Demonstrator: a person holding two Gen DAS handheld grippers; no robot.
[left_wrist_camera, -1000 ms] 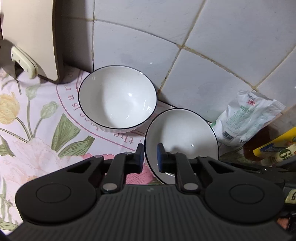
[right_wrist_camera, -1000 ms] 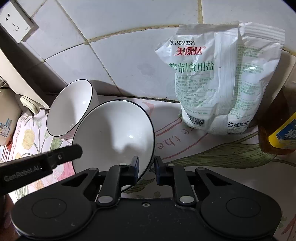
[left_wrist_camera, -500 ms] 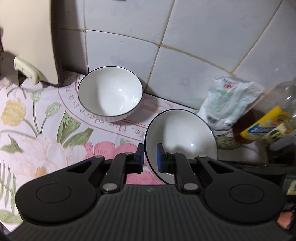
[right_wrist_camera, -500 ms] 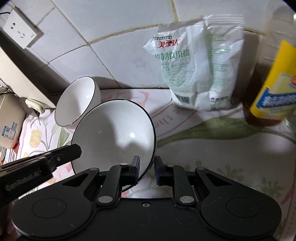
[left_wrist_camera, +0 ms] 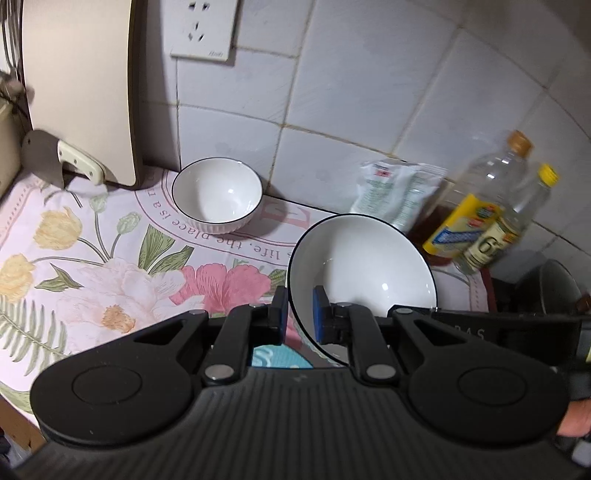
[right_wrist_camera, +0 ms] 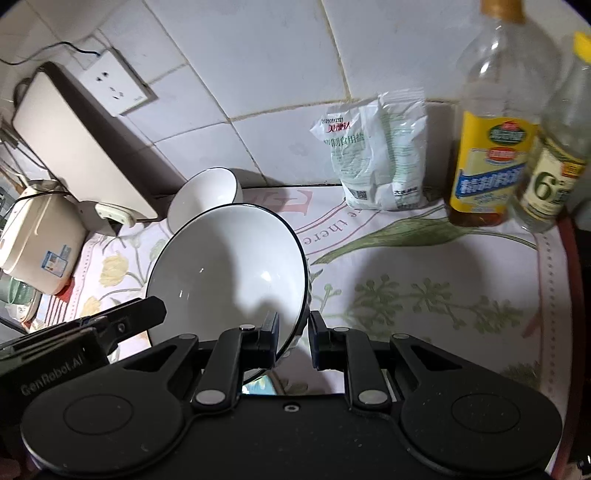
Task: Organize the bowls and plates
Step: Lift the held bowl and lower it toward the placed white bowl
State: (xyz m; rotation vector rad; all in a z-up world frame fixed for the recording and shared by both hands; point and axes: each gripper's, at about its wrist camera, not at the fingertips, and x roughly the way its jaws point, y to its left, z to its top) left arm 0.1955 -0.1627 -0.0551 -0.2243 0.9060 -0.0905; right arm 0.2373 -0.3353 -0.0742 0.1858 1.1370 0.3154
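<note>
A large white bowl with a dark rim [left_wrist_camera: 364,266] [right_wrist_camera: 225,266] is held above the floral cloth by both grippers. My left gripper [left_wrist_camera: 298,310] is shut on its left rim. My right gripper [right_wrist_camera: 291,334] is shut on its right rim. A smaller white bowl with a dark rim [left_wrist_camera: 217,195] stands upright on the cloth near the tiled wall, behind and left of the held bowl; in the right wrist view [right_wrist_camera: 205,194] it shows just beyond the held bowl.
A salt bag [left_wrist_camera: 397,192] [right_wrist_camera: 376,155] leans on the wall. Two bottles [right_wrist_camera: 491,147] [right_wrist_camera: 554,173] stand at the right. A cutting board [left_wrist_camera: 77,85] and cleaver [left_wrist_camera: 79,162] lean at the left. A rice cooker [right_wrist_camera: 40,236] sits far left. A wall socket [left_wrist_camera: 203,29] is above.
Both grippers have pulled back and up from the wall with the large bowl. The small bowl, bag and bottles now look farther away.
</note>
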